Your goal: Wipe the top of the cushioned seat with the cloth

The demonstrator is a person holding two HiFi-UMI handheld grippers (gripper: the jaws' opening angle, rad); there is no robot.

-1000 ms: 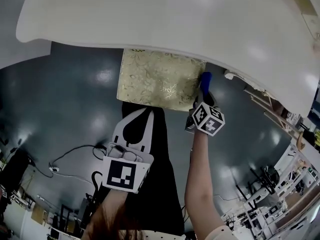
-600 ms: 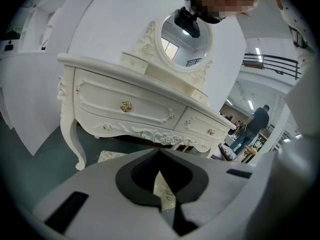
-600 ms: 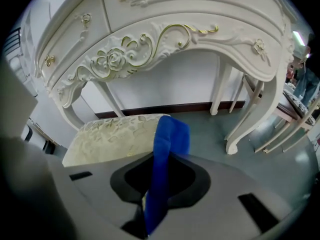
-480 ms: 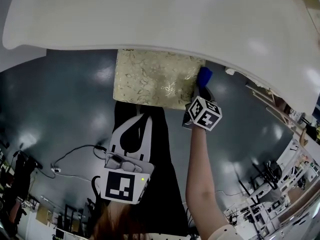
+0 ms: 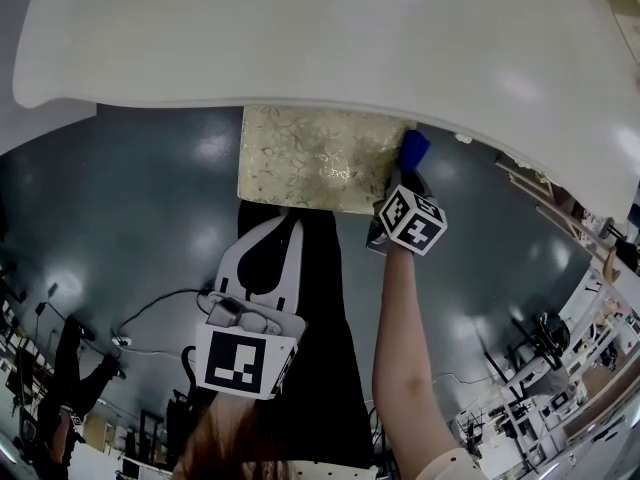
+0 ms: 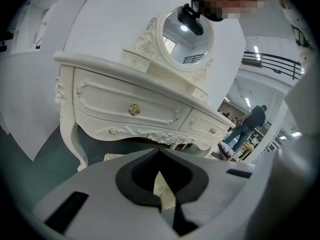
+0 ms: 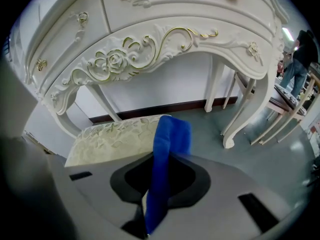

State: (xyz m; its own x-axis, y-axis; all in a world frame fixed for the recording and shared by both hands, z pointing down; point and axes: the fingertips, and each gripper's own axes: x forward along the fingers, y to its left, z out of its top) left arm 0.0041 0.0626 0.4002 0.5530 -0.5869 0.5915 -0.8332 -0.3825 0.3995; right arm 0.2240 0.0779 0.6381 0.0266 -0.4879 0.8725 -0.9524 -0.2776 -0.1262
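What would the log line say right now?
right gripper: shut on blue cloth | blue cloth: at cushioned seat right edge | left gripper: shut, empty

Lab/test hall, not a home: grey floor (image 5: 120, 218), loose cables (image 5: 165, 295), equip. racks (image 5: 520, 413) round ornate vanity (image 6: 130, 109).

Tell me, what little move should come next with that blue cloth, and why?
Probably sweep the right gripper leftward, dragging the cloth across the cushioned seat. That gripper is shut on the cloth, which is at the seat's right edge, and the whole patterned top lies to its left. Whether the cloth already touches the seat isn't clear.
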